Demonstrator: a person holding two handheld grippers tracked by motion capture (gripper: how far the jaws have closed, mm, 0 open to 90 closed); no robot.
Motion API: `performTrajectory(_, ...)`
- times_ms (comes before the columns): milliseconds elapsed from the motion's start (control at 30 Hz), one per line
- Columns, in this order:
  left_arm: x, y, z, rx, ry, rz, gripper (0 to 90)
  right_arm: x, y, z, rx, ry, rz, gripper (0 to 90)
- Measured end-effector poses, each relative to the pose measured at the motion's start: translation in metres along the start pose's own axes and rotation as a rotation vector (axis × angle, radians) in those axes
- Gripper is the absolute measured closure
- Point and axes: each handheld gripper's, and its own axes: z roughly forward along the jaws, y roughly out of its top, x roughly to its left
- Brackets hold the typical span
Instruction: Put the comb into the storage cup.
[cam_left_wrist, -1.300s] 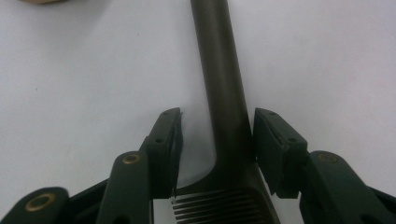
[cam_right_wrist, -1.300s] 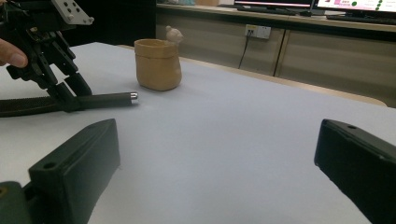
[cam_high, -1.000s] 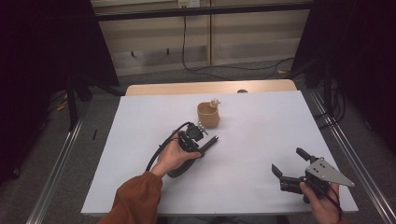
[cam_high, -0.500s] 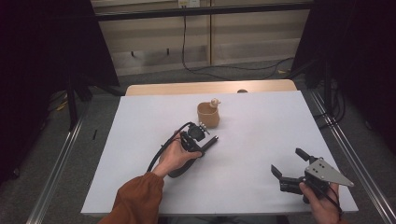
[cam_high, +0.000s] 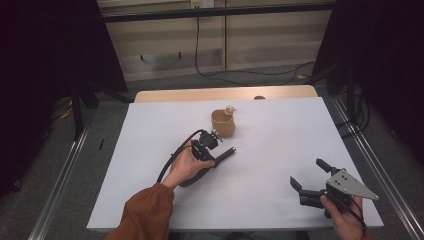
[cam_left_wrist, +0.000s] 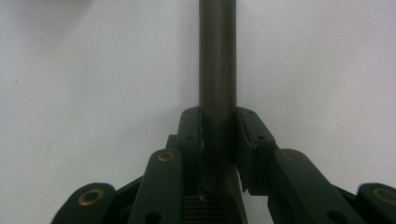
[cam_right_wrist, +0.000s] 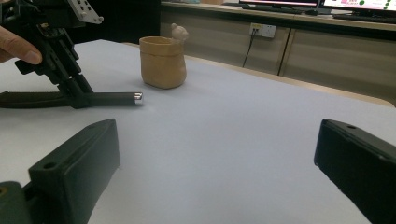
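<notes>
Left claw (cam_left_wrist: 217, 140) has just closed, pinching the dark rod (cam_left_wrist: 217, 60); right claw (cam_high: 310, 181) spread.

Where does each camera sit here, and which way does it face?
High view: above the person's side, looking forward and down on the white table; both forearms and hands show.
Left gripper view: rides the left gripper, looking along its jaws shut on a dark rod.
Right gripper view: rides the right gripper, looking level across the table past its open jaws at a tan cup.
Shared: high and right gripper views both show cup, rod and left gripper.
</notes>
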Motion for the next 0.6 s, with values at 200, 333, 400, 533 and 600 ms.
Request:
performTrajectory(200,0.002,-0.001,-0.001,-0.005,-0.006,0.001,73.1,0.0,0.0,0.0,0.002,-0.002,0.0,0.0)
performTrajectory(333,0.005,-0.003,-0.003,-0.022,0.001,-0.021,73.1,0.0,0.0,0.0,0.0,0.001,0.001,0.0)
performTrajectory(400,0.007,-0.004,-0.005,-0.039,-0.001,-0.031,73.1,0.0,0.0,0.0,0.001,-0.001,0.0,0.0)
performTrajectory(533,0.01,-0.006,-0.01,-0.067,0.009,-0.037,73.1,0.0,0.0,0.0,0.001,0.0,-0.001,0.0)
performTrajectory(600,0.011,-0.007,-0.012,-0.082,0.009,-0.046,73.1,0.0,0.0,0.0,0.001,-0.001,0.0,0.0)
